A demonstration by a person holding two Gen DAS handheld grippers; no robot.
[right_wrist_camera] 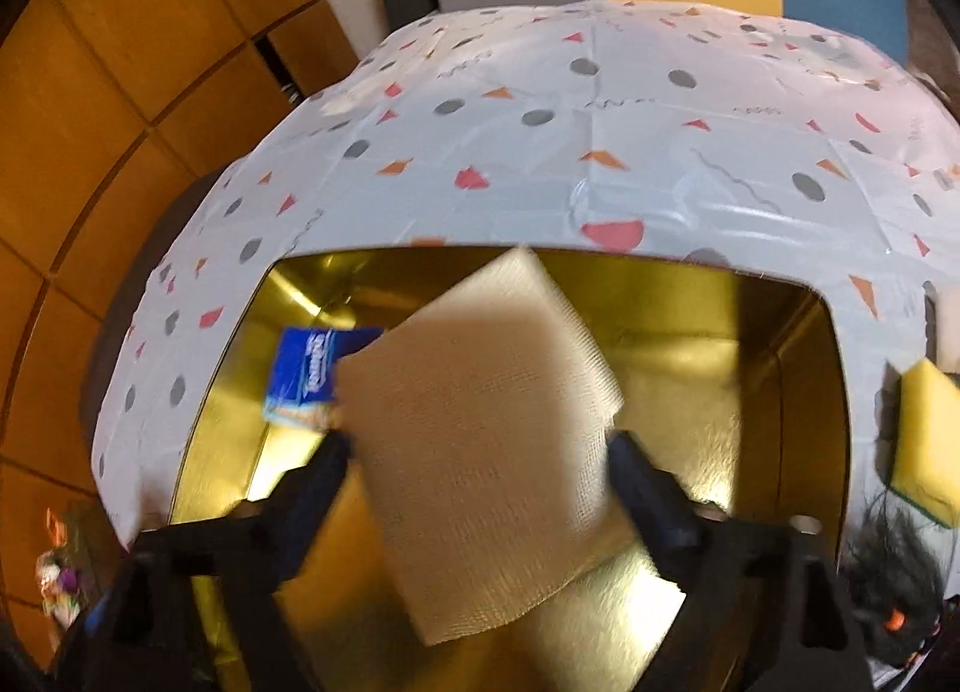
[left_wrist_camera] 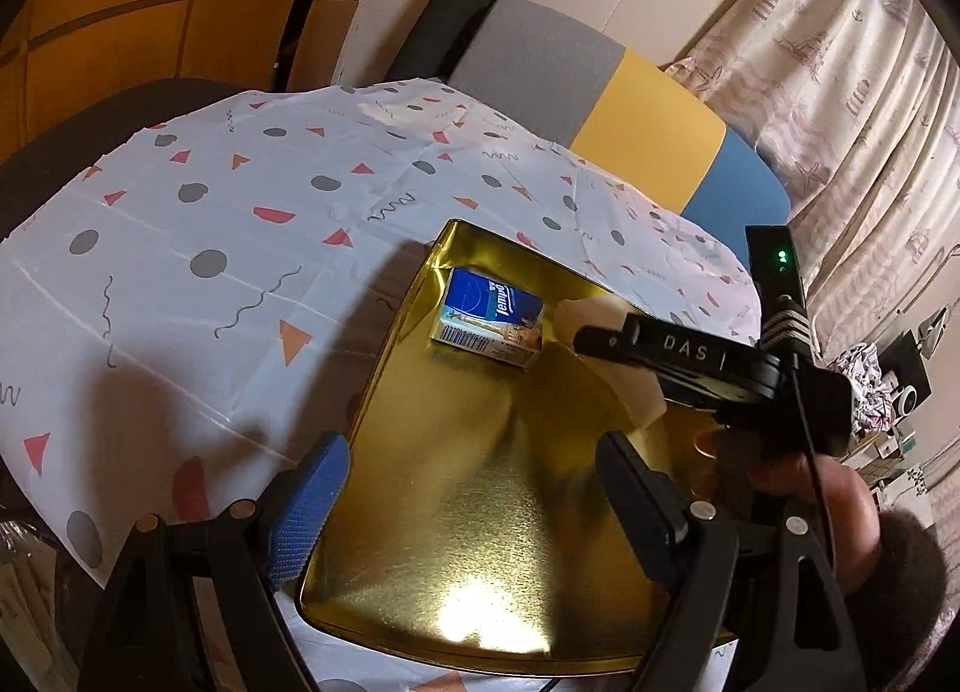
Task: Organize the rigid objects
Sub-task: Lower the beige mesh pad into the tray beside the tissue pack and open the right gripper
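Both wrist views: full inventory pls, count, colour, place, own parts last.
gold tray: 1, shiny gold, on the tablecloth under both grippers
tissue pack: 1, blue, lying in the tray's far left corner
beige pad: 1, beige woven texture, held over the tray
sponge: 1, yellow, on the tablecloth right of the tray
tablecloth: 1, white with grey dots and red/orange shapes, covering the table
chair: 1, grey, yellow and blue, behind the table
left gripper: 1, black with blue pad, open above the tray
right gripper: 1, black, shut on the beige pad
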